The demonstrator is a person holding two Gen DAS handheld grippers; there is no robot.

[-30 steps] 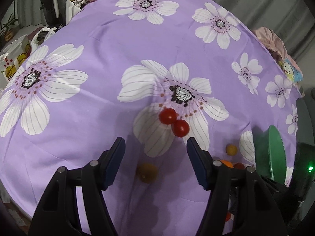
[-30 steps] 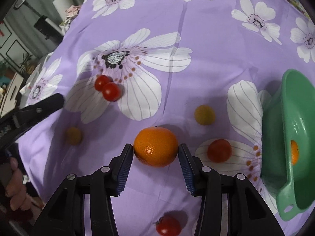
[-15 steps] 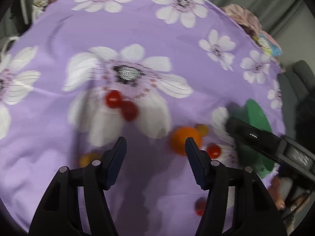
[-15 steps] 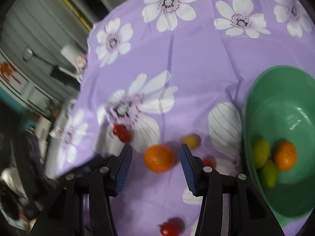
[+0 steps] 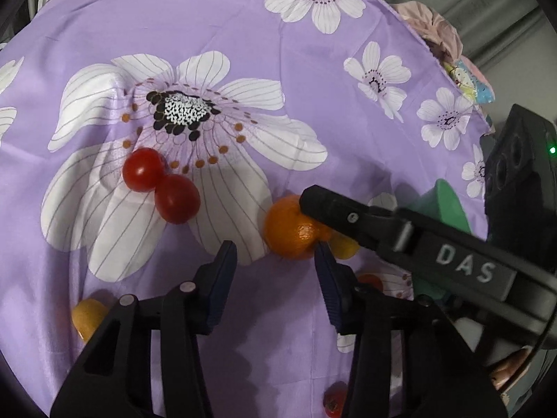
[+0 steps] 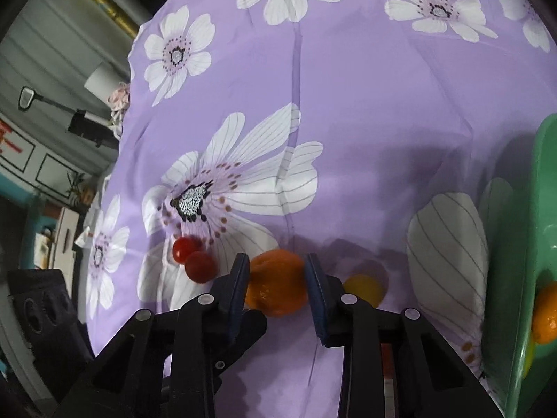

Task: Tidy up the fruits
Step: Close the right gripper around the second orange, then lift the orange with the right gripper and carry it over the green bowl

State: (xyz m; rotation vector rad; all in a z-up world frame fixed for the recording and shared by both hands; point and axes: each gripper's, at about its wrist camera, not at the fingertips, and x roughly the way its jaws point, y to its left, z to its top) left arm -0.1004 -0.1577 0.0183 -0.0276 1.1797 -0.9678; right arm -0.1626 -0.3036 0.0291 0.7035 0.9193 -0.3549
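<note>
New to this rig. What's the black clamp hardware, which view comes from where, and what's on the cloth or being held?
No robot arm here: a person holds a two-finger gripper in each hand, and a fisheye camera on each looks forward along its jaws.

The left wrist view shows the left gripper with jaws open and nothing between them. The bar marked DAS crossing from the right is the right gripper seen side-on.

In the right wrist view the right gripper has its jaws around the orange, apparently gripping it.

On the purple flowered cloth lie two touching red tomatoes and small yellow fruits. The green bowl at right holds another orange.
</note>
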